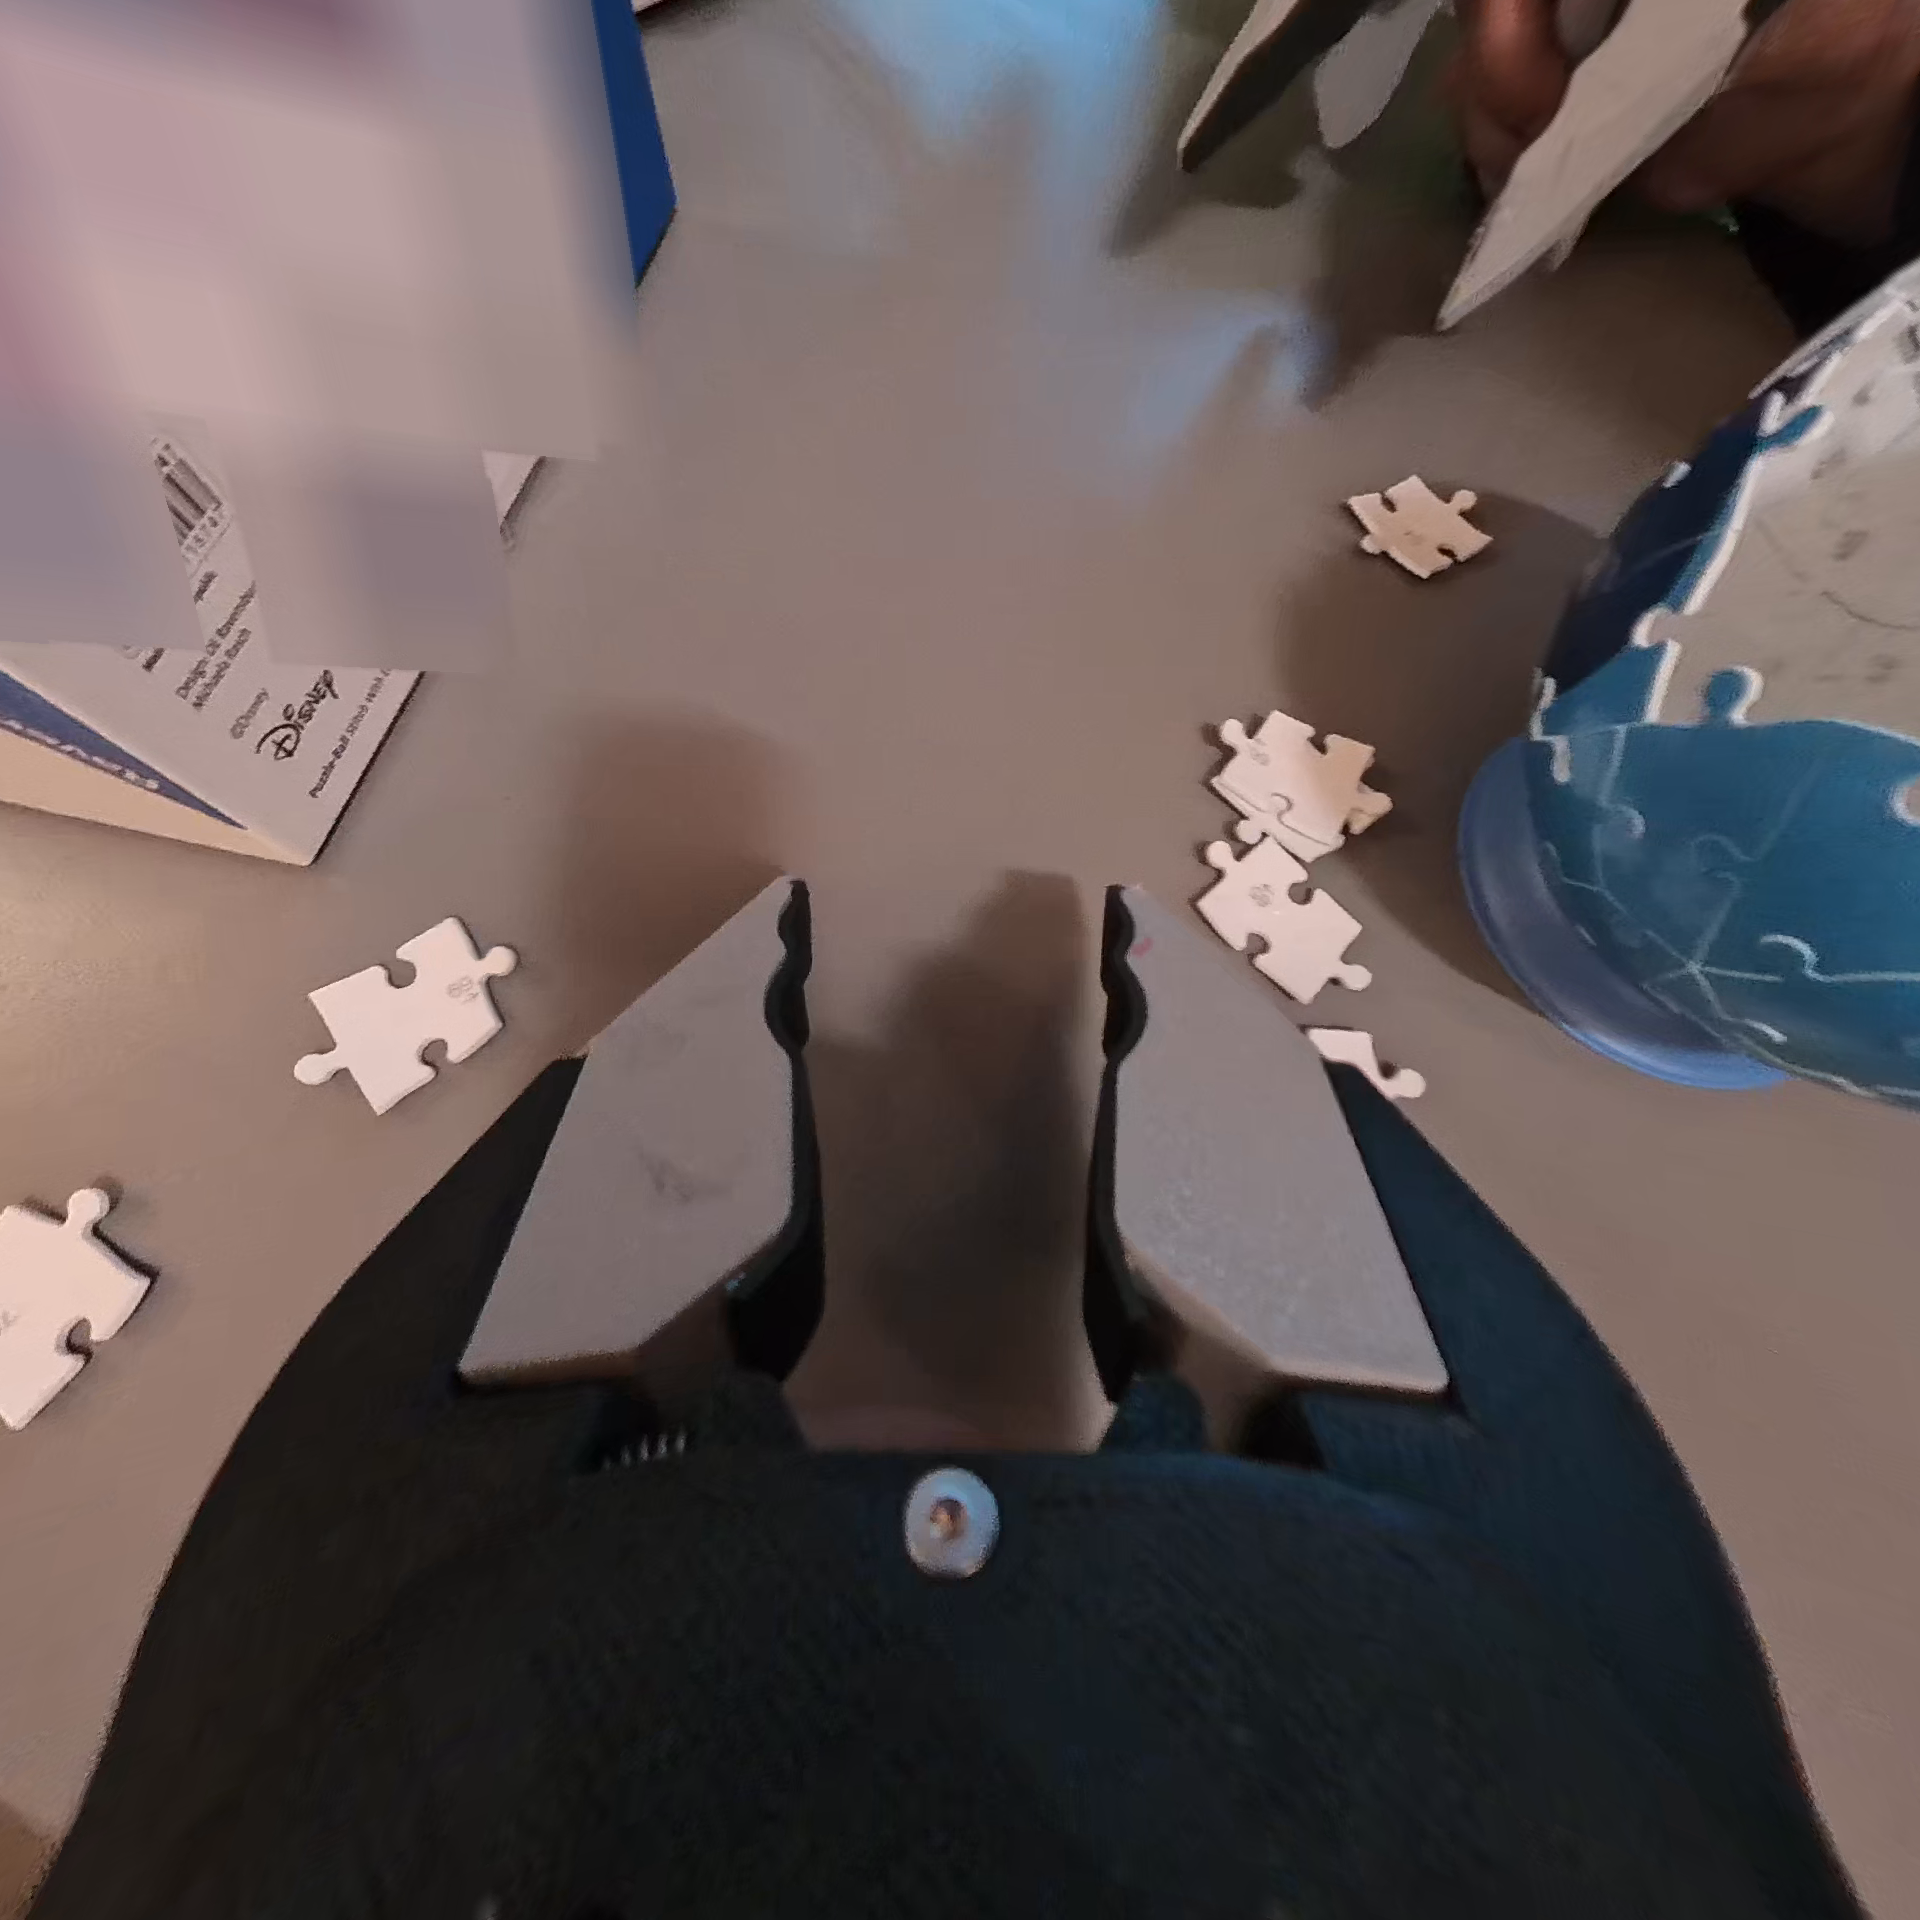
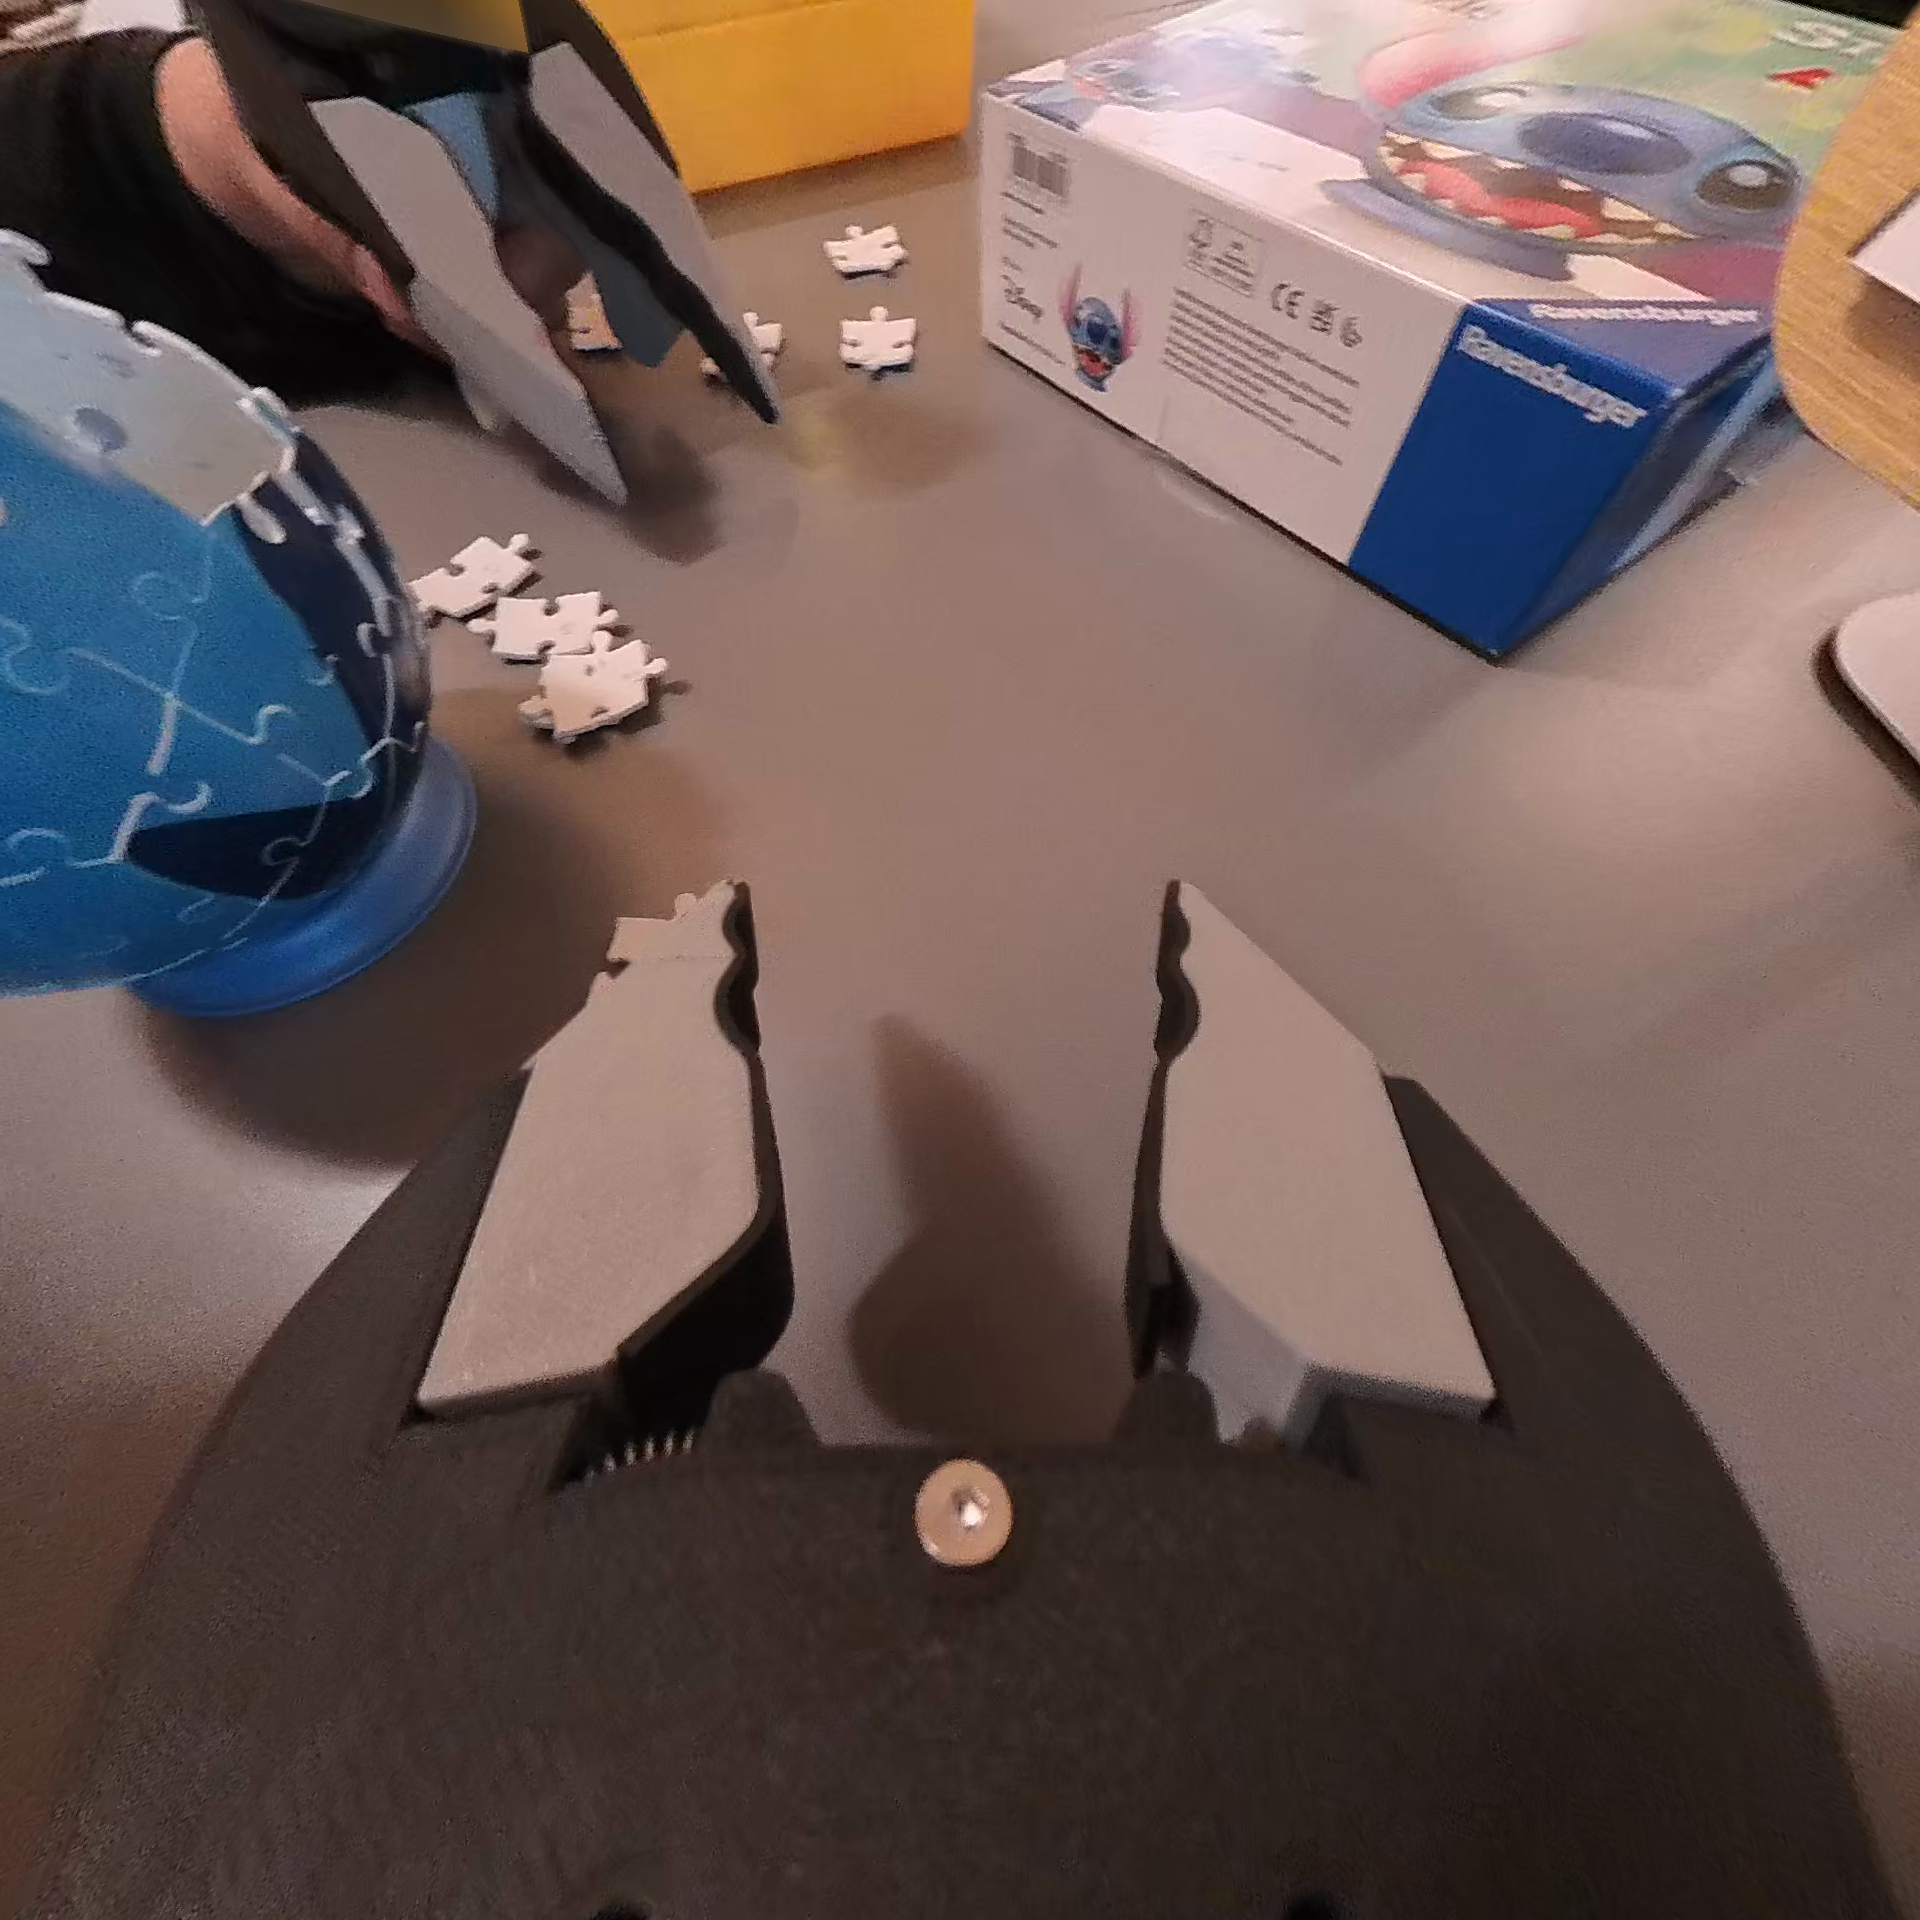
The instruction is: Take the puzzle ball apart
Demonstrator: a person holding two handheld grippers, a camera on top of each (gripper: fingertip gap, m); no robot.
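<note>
Two grippers, both empty, and plenty of ball left to strip. Biggest thing out here is the grey table (image 2: 1039, 727), with the puzzle's printed box (image 2: 1351, 343) lying on its side well away from the ball, probably parked there to keep the working patch free. Behind it sits a yellow container (image 2: 800, 83), perhaps waiting for pieces, though nothing shows in it from here.

Now the puzzle ball (image 2: 156, 665) itself: blue, standing on its blue ring stand (image 2: 343, 935), which likely keeps the sphere from rolling while pieces are pulled. Its top is already open, a jagged edge of interlocked pieces showing the pale underside. I'd call the job partly done, with the lower shell intact.

Next, the left gripper (image 1: 956, 904), fingers apart, nothing between them, hovering low over the table just beside the ball's stand. The right gripper (image 2: 956, 904) has its fingers spread too, also beside the stand on the other side of the ball.

Smallest of all, the loose puzzle pieces (image 2: 551, 634), white backs up, scattered close around the stand, with one piece (image 2: 675, 925) peeking out by the right gripper's finger. They look dropped right where they came off.
</note>
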